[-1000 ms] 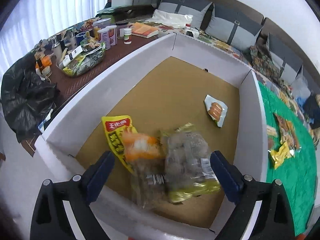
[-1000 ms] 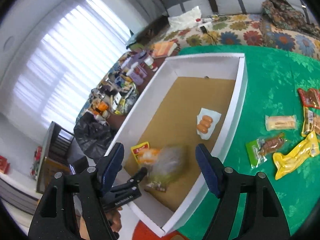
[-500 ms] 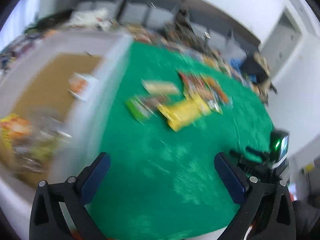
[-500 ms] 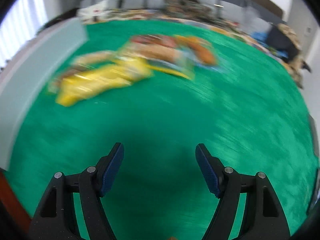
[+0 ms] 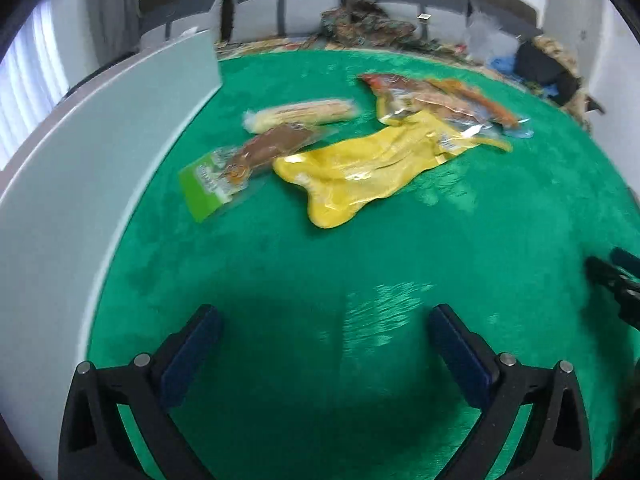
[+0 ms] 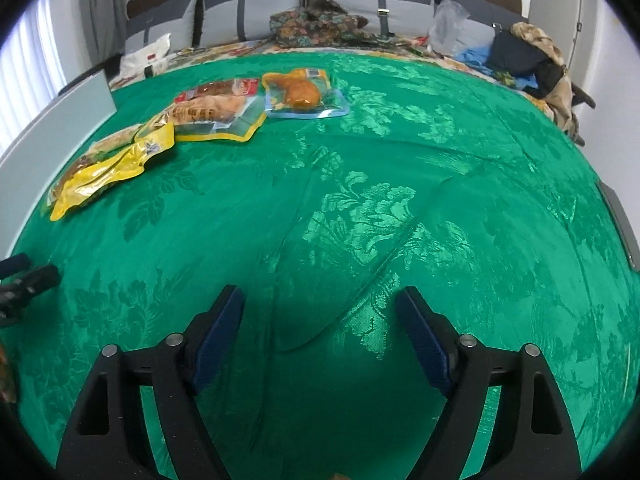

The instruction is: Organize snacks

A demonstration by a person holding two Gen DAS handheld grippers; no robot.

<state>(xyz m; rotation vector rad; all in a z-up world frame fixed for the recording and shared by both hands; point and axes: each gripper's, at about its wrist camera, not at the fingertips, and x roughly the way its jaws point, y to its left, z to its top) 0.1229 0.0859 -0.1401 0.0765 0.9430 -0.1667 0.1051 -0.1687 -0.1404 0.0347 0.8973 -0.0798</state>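
Several snack packs lie on the green cloth: a pale long pack (image 5: 298,114), a brown snack in a green-labelled pack (image 5: 244,160), a yellow pack (image 5: 372,164) (image 6: 108,172), a red and yellow pack (image 6: 216,108), and a blue-edged pack with an orange piece (image 6: 304,94). My left gripper (image 5: 324,320) is open and empty, low over bare cloth short of the yellow pack. The right gripper (image 6: 320,300) hovers over bare cloth well right of the packs; its jaws are opening with nothing between them.
The white box wall (image 5: 80,184) runs along the left of the cloth; its inside is hidden. Grey cushions, patterned fabric and bags line the far edge (image 6: 320,24). Each gripper shows at the edge of the other's view (image 5: 616,280) (image 6: 24,276).
Both grippers swung away from above the white box to the right and sank toward the green cloth. The box's contents have left view. The loose packs now lie ahead.
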